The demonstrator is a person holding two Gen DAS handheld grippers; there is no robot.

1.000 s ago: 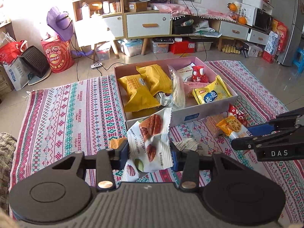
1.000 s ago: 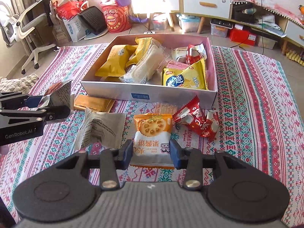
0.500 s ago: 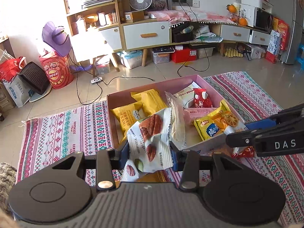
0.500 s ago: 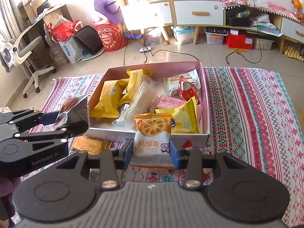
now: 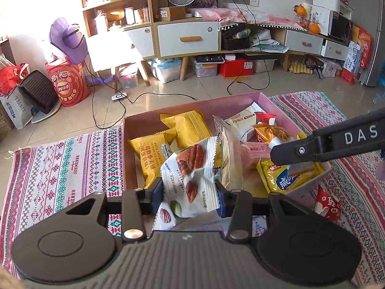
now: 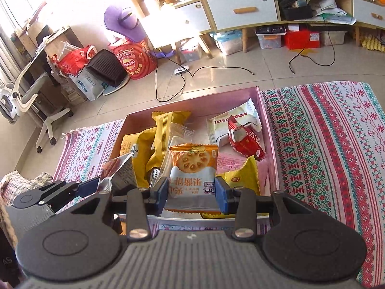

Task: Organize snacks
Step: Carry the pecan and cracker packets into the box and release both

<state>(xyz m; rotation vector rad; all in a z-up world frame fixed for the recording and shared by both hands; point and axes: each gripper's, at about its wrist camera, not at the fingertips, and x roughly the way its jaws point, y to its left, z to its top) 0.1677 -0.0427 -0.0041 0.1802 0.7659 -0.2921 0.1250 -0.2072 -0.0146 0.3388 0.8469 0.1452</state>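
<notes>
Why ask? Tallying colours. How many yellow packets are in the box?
3: sandwich packet and ribbed packet at the left of the box, blue-logo packet near right. Others may be hidden.

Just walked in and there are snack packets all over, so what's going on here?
A person is tidying snacks into a pink cardboard box on a patterned woven rug. The left gripper is clamped on a white nut packet with pecan pictures, and the right gripper on an orange-and-white biscuit packet. Both packets are held over the box, unreleased. A red packet lies on the rug beside the box.
</notes>
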